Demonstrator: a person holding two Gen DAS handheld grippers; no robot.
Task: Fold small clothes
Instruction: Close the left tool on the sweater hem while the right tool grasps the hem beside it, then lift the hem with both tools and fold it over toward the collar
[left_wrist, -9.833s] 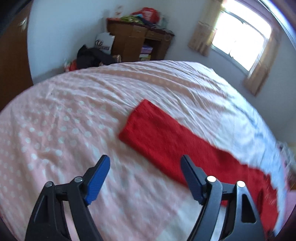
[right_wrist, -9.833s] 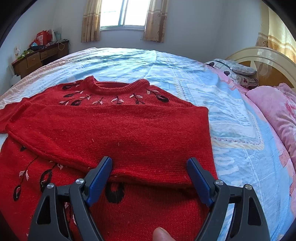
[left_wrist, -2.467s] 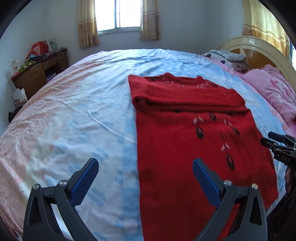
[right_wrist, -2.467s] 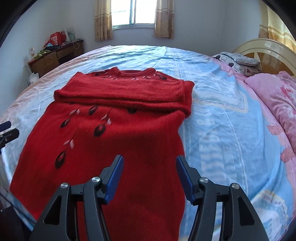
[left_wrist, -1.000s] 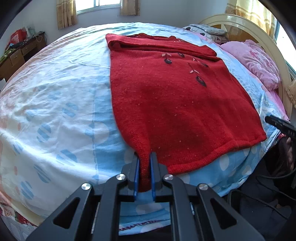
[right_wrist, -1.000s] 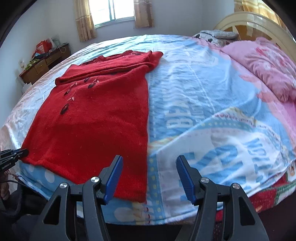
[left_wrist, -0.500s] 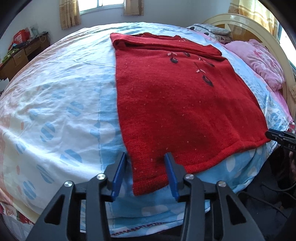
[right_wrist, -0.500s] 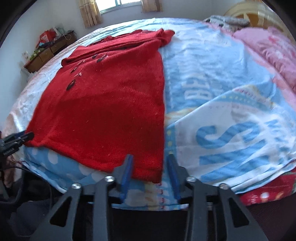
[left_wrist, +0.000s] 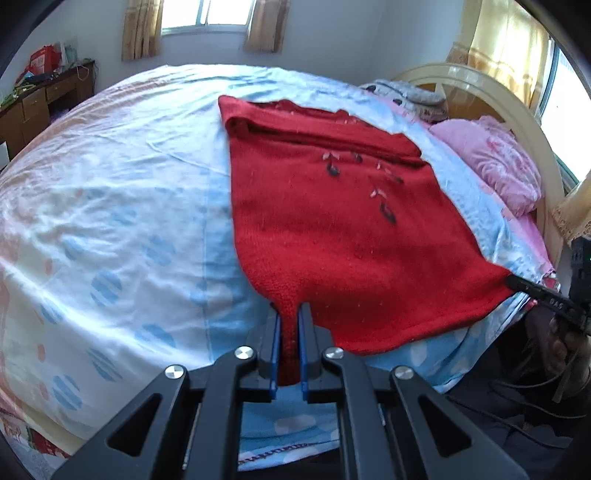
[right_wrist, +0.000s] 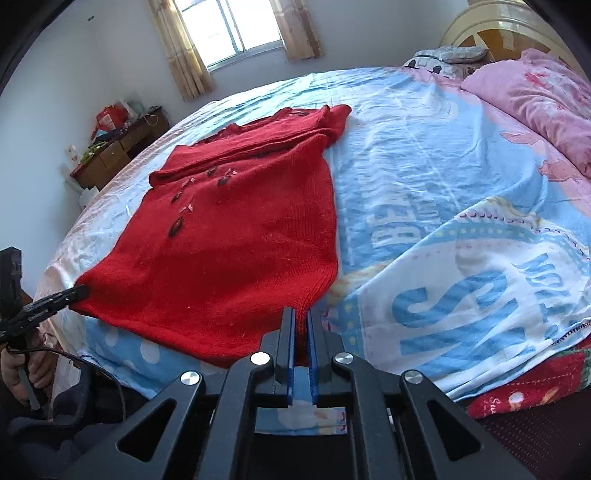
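A red knit sweater (left_wrist: 332, 206) with dark leaf embroidery lies flat on the bed, its sleeves folded across the chest at the far end. My left gripper (left_wrist: 288, 317) is shut on the hem's left corner at the near edge of the bed. My right gripper (right_wrist: 302, 321) is shut on the hem's right corner, and the sweater (right_wrist: 236, 229) stretches away from it. Each gripper also shows in the other view: the right one (left_wrist: 517, 282) pinching the far hem corner, the left one (right_wrist: 79, 291) likewise.
The bed (left_wrist: 110, 206) has a blue, white and pink printed sheet. Pink pillows (right_wrist: 535, 92) and a cream headboard (left_wrist: 480, 85) lie on the right. A wooden desk (right_wrist: 110, 151) with clutter stands by the left wall. A window with curtains (left_wrist: 207, 18) is behind.
Both grippers have closed on the sweater's hem corners; half a second ago they were open around the hem. The hem corners now bunch up between the jaws.
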